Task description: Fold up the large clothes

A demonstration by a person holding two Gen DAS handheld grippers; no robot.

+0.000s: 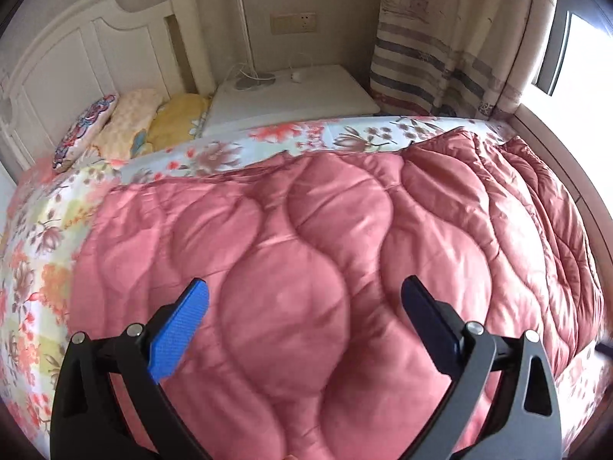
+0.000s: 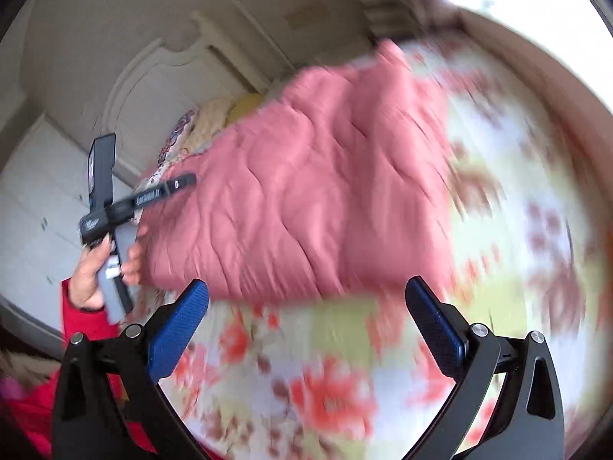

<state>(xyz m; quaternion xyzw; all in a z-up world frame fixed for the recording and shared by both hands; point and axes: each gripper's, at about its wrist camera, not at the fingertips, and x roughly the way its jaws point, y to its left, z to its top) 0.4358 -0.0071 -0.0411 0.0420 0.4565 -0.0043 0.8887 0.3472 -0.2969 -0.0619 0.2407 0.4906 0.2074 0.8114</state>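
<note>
Pink quilt point(image 1: 306, 268): folded, on the floral bed point(image 1: 34, 268).
Left tongs point(image 1: 304, 318): agape above quilt.
Right tongs point(image 2: 306, 322): agape, empty.
Next: probably regrasp an edge; blurred.

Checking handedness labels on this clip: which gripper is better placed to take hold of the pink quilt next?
Left, probably. The left gripper hangs right over the pink quilt, jaws open. The right gripper, also open, sits over the floral bedsheet short of the quilt's near edge, in a blurred view.

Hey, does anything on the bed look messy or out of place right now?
Only slightly: the pink quilt lies askew on the floral sheet, its right edge bunched in uneven layers. No damage shows. Both hand-held grippers are open, holding nothing.
</note>
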